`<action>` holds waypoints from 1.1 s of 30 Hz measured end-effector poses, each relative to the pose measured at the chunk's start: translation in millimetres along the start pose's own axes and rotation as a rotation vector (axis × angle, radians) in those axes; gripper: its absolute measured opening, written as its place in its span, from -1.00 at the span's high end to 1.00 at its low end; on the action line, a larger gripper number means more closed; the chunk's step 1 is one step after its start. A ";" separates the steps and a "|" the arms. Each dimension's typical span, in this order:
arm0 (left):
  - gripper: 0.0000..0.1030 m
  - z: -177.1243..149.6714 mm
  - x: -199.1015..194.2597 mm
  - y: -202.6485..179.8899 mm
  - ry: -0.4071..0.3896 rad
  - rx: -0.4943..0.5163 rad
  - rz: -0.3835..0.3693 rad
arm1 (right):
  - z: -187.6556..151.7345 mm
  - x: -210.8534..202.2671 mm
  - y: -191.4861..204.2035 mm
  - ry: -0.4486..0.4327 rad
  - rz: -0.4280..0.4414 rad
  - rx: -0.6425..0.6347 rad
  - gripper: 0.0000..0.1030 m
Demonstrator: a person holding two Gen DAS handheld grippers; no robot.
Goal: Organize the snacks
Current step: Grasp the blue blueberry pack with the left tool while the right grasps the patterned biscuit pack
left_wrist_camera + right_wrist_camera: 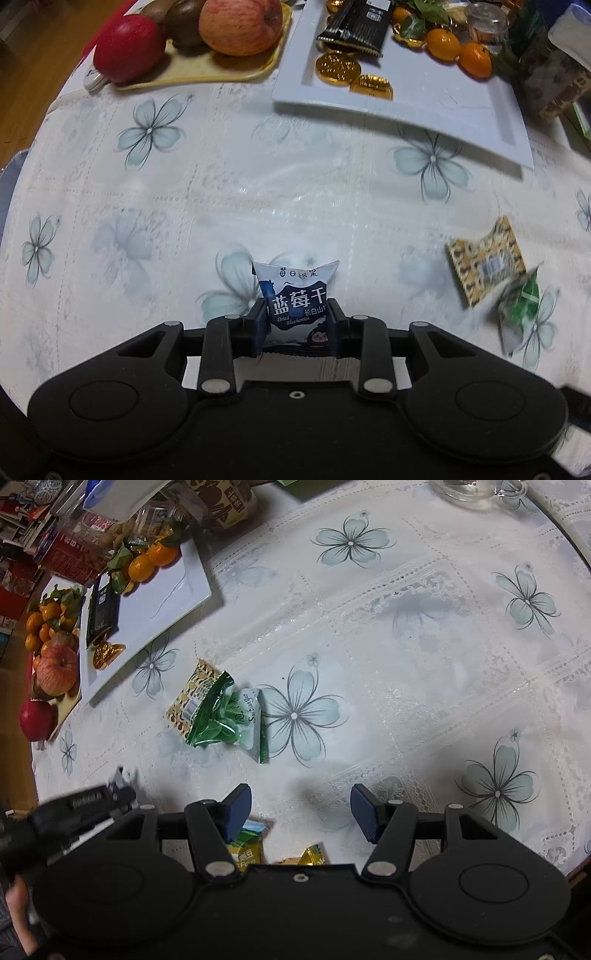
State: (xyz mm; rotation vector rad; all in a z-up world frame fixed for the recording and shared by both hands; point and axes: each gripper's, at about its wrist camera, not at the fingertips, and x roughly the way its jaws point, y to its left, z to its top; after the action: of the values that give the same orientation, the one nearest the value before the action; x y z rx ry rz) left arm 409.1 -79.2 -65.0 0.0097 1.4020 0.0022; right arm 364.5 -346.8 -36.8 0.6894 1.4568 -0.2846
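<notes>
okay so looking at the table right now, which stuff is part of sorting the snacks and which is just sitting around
Part of the job:
left gripper, shut on the dried blueberry packet
right gripper, open
green packet
leopard-print packet
white tray

Just lying about:
apples
oranges
glass dish

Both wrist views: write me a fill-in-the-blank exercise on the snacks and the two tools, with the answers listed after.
1. The left tool is shut on a packet of dried ____.
2. The right tool is ____, with nothing between its fingers.
3. The gold coins lie on the ____ tray.
4. The green packet partly overlaps the ____ patterned packet.

Answers: blueberries; open; white; yellow
</notes>
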 end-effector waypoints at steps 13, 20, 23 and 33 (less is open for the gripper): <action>0.21 -26.8 -19.8 23.1 0.053 -0.051 -0.088 | 4.7 14.8 34.3 -0.159 -0.053 -0.089 -0.22; 0.21 -25.7 -33.0 26.3 0.021 -0.047 -0.122 | -8.6 36.0 91.3 -0.195 -0.049 -0.311 -0.22; 0.21 -25.5 -35.2 29.2 0.020 -0.054 -0.130 | -8.4 44.9 98.1 -0.207 -0.118 -0.364 -0.19; 0.21 -20.2 -53.4 34.5 -0.013 -0.078 -0.179 | 14.9 17.4 49.6 -0.303 -0.170 -0.127 -0.17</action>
State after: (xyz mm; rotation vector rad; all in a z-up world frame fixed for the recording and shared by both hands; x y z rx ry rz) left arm 380.4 -45.0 -15.4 -0.1803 1.3844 -0.0919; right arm 407.1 -312.9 -41.4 0.4003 1.2316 -0.4058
